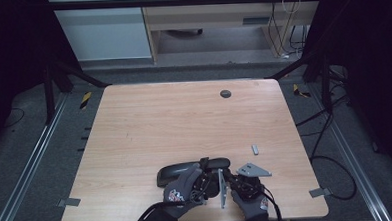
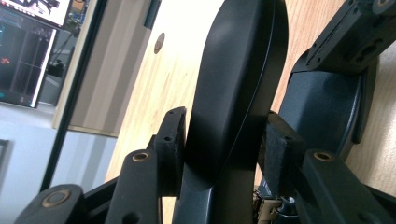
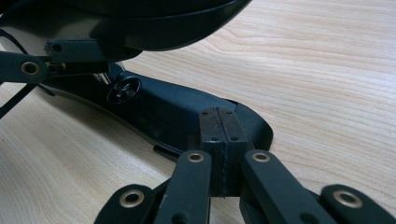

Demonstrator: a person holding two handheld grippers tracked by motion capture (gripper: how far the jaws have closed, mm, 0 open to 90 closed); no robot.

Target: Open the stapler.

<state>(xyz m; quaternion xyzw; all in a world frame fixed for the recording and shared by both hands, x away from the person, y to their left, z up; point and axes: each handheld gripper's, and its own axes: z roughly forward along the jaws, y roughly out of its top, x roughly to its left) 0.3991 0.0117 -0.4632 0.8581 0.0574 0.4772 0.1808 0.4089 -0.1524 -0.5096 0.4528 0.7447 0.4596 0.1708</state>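
Note:
A black hard-shell case (image 1: pixel 179 172) lies open near the front edge of the wooden table (image 1: pixel 184 121). My left gripper (image 2: pixel 224 149) is shut on its raised lid (image 2: pixel 238 70), whose curved shell is pinched between both pads (image 2: pixel 175 144). The lid (image 3: pixel 154 23) arches over the base (image 3: pixel 159 112), which lies flat on the wood. My right gripper (image 3: pixel 219 126) is shut, its jaws pressed together with nothing between them and its tips resting on the base's rim. In the high view both gloved hands hold the left gripper (image 1: pixel 204 182) and right gripper (image 1: pixel 232 181) close together at the case.
A small grey piece (image 1: pixel 255 149) lies on the table just right of the hands. A round cable hole (image 1: pixel 225 93) sits near the far edge. Grey brackets (image 1: pixel 68 201) mark the front corners. Cables trail on the floor to the right.

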